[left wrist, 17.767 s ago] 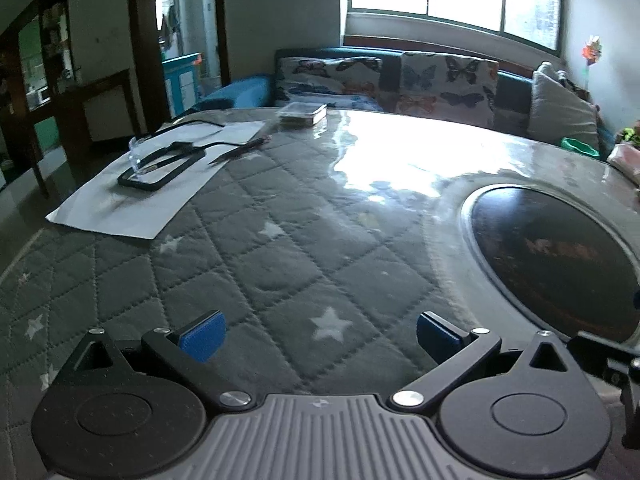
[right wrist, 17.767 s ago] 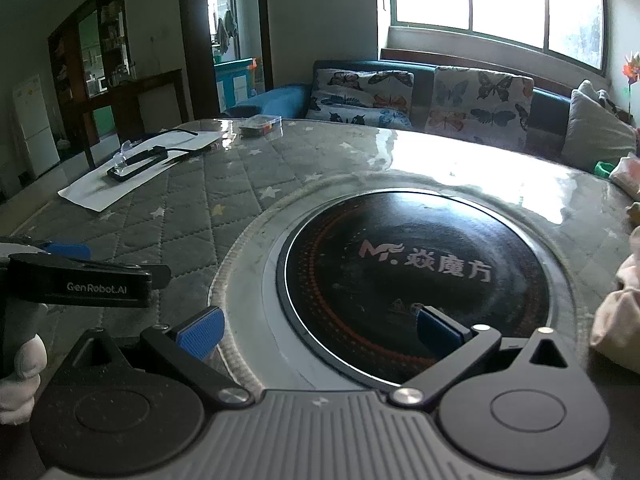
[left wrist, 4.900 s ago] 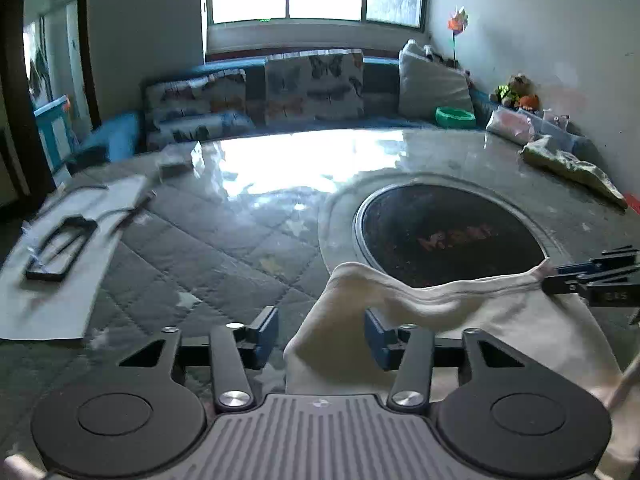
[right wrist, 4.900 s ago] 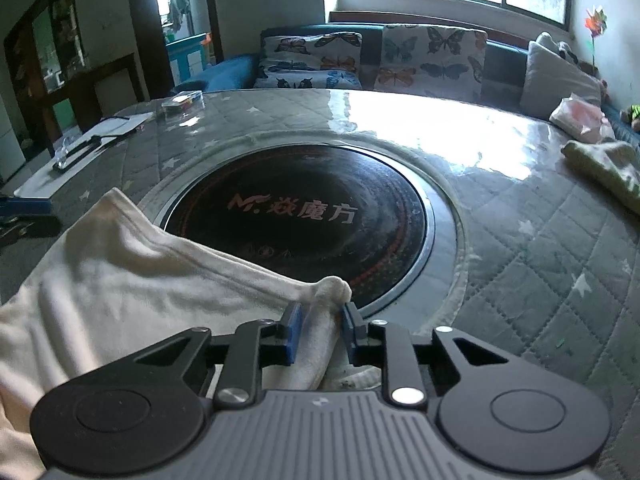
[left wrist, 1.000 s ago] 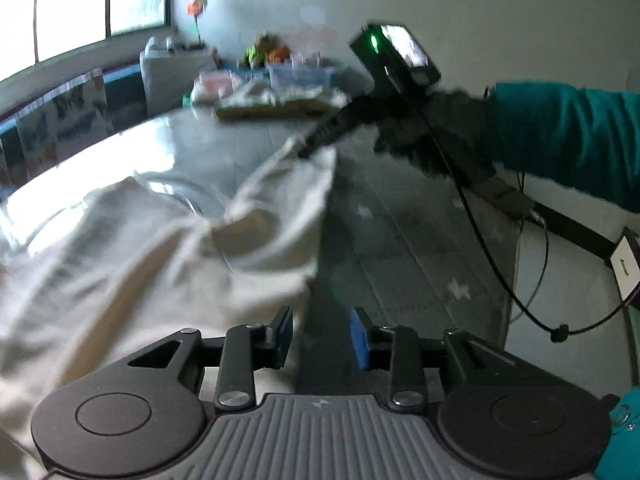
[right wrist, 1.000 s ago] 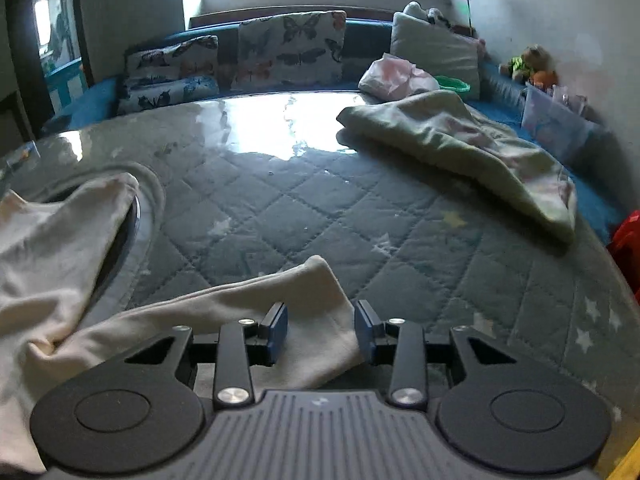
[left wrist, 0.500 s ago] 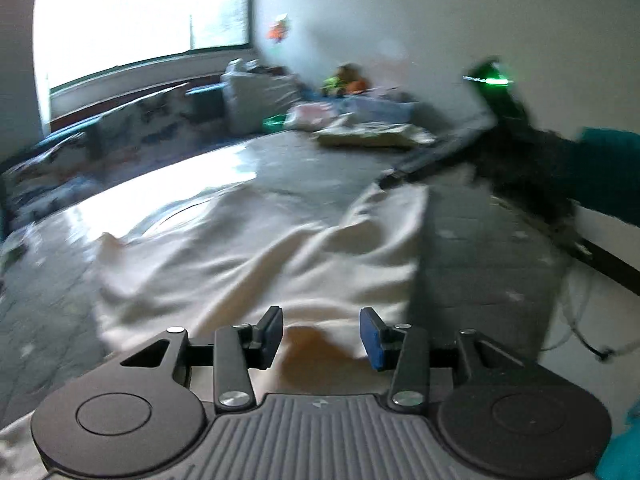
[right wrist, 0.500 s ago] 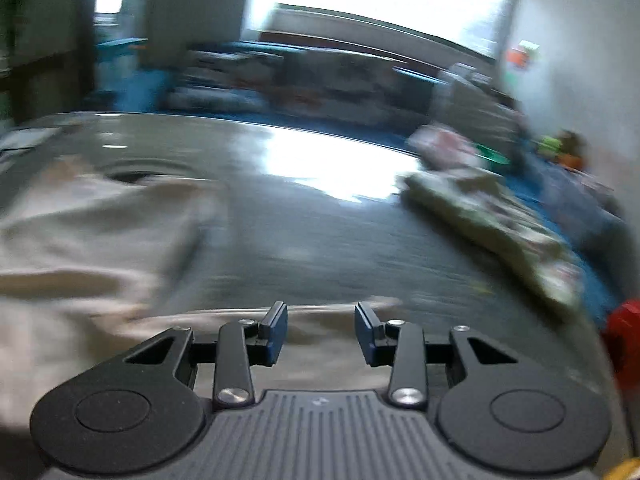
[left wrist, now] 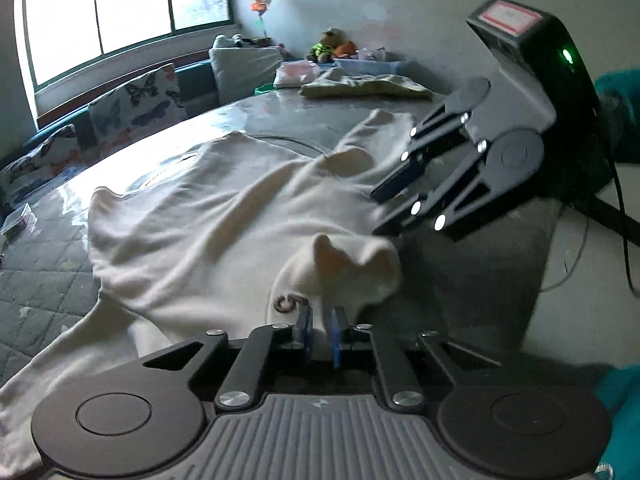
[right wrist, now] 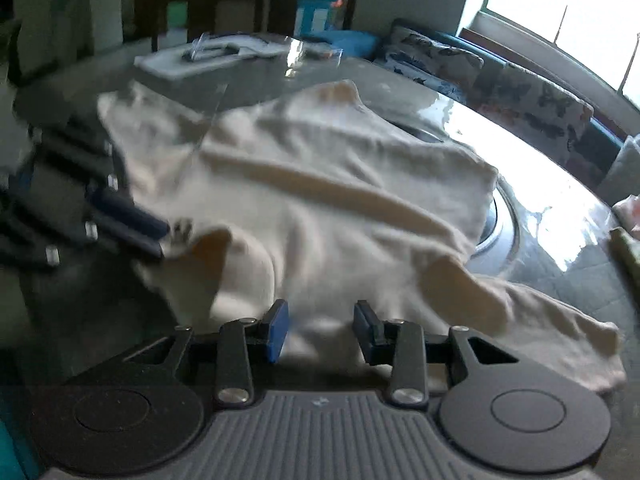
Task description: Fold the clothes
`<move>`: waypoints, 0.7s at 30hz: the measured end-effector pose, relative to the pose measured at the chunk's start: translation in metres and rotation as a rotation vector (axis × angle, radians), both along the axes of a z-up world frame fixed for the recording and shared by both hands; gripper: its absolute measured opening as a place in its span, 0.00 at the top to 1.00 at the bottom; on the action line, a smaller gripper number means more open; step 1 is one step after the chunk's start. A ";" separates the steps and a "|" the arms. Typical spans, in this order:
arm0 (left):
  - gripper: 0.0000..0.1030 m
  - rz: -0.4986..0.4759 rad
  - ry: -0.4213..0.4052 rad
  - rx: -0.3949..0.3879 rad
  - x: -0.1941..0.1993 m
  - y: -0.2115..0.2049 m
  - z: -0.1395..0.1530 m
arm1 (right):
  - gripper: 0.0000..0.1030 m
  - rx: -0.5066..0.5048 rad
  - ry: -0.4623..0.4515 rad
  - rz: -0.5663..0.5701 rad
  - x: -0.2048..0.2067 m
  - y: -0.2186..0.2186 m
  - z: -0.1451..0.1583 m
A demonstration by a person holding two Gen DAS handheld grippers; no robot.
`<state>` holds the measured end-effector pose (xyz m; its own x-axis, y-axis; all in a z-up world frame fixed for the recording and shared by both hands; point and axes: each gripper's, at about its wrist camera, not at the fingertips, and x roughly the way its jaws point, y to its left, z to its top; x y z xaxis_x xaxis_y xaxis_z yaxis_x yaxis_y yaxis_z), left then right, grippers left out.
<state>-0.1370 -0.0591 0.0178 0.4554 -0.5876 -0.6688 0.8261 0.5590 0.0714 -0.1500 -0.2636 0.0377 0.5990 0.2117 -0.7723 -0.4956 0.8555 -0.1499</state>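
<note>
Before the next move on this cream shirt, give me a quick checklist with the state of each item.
1. Left hand-held gripper has fabric pinched: ok, blue pads closed on a bunched edge of the cream shirt.
2. Right hand-held gripper has a grip: not ok, jaws open, with cloth lying between them.
3. Shirt lying flat: not ok, wrinkled and humped near the left grip.
4. Shirt fully on the table: cannot tell, its near edge is hidden behind the grippers.
5. Other clothes clear of it: ok, the greenish garment lies apart at the far edge.
</note>
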 end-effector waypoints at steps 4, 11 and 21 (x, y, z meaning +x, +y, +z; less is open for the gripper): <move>0.89 -0.009 -0.014 0.000 -0.004 0.002 0.000 | 0.65 -0.011 0.031 -0.010 -0.008 -0.005 0.013; 0.63 0.044 -0.072 -0.030 -0.002 -0.002 0.018 | 0.60 0.070 0.019 0.057 -0.006 0.026 0.024; 0.93 0.039 -0.053 0.028 0.005 -0.010 -0.001 | 0.94 0.006 0.012 0.050 -0.018 0.036 0.009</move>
